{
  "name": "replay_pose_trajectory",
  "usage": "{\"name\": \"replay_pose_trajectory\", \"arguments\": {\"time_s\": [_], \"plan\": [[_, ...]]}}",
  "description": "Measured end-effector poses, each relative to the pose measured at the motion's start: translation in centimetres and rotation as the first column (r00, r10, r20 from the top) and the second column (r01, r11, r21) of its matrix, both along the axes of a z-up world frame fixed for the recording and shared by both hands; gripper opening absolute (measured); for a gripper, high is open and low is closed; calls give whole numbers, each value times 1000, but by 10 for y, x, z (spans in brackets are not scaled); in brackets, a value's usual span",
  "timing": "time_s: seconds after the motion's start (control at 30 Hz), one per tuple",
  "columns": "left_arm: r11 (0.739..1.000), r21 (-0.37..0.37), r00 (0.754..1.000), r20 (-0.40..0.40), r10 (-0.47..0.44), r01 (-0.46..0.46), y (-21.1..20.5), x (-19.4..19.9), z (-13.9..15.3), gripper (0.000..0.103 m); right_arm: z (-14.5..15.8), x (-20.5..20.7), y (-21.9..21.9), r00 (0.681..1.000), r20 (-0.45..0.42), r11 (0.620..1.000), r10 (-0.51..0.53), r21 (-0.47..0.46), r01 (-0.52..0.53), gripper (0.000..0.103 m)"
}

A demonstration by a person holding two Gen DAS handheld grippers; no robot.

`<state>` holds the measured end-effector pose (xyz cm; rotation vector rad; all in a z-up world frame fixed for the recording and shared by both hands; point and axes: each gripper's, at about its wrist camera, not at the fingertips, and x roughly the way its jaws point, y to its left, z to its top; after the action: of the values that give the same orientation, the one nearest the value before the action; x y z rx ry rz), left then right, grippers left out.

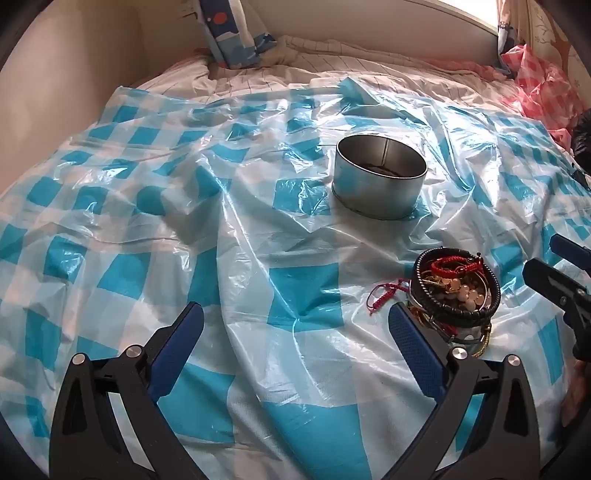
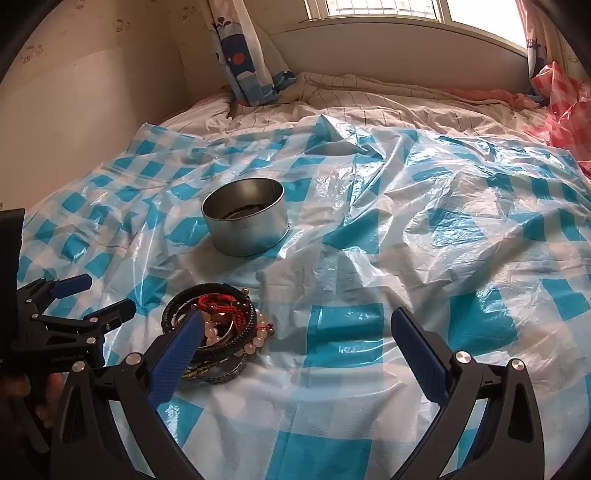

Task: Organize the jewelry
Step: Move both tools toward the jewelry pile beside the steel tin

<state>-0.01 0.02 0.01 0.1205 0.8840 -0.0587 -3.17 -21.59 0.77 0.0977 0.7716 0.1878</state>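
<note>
Both tools tilt down over the bed, jaws spread wide and holding nothing: the left gripper (image 1: 295,325) just left of the jewelry pile (image 1: 456,288), the right gripper (image 2: 299,328) just to its right. Farther back stands a round metal tin (image 1: 380,175). Only the right wrist view shows the window (image 2: 388,11). A blue-checked plastic sheet (image 1: 147,221) covers the striped bedding (image 2: 369,107), with a patterned curtain (image 2: 240,55) behind.

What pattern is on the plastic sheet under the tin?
Blue and white checks on the plastic sheet, clearest in the right wrist view.
</note>
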Motion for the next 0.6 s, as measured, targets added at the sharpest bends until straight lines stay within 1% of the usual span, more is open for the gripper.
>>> {"name": "replay_pose_trajectory", "arguments": {"time_s": [0.17,0.23,0.3,0.43,0.6], "plan": [[1000,-6,1000,10,-6,6,-1,-1,4,97,0,0,0,1000,1,1000,-1,5,1,98],[1000,-16,1000,-4,-9,9,-2,2,0,97,1,-1,1,1000,4,1000,3,13,-3,98],[1000,-9,1000,-11,-14,14,-3,5,-2,97,1,-2,9,1000,2,1000,8,7,-8,98],[999,-33,999,11,-37,38,-5,2,-1,97,0,-1,6,1000,-13,1000,7,11,-7,98],[994,-54,995,42,-90,92,-13,0,2,97,-2,0,3,1000,-17,1000,14,12,-14,98]]}}
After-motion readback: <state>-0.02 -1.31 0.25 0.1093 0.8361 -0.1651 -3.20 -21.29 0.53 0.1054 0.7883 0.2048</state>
